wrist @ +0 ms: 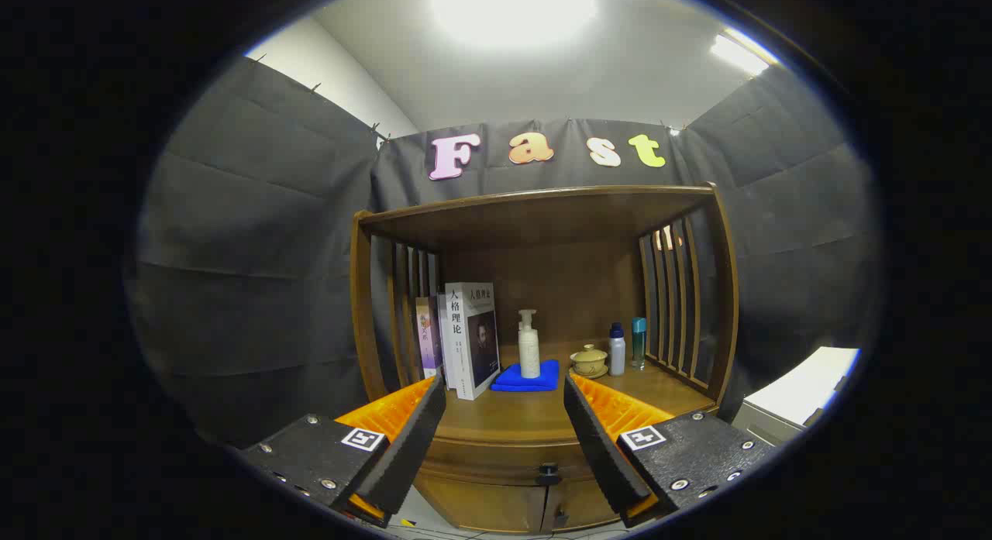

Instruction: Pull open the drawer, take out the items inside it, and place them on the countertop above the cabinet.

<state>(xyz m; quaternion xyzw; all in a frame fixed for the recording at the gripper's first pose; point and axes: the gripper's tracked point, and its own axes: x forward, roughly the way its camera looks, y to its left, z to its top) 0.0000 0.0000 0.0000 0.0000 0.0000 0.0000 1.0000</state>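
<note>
Gripper [504,439] fingers spread wide, holding nothing, aimed at the wooden cabinet [725,292]; the drawer [496,455] sits closed between and just beyond the fingertips, its dark knob [548,472] low between them. On the countertop [511,416] above: books [465,338] standing at left, a pump bottle [528,346] on a folded blue cloth [528,377] mid-shelf. At right, a lidded cup [589,360] and two small bottles [626,346] stand near the slatted side.

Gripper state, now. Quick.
Gripper: open, holding nothing, fingers spread apart ahead of the closed drawer's knob.
</note>
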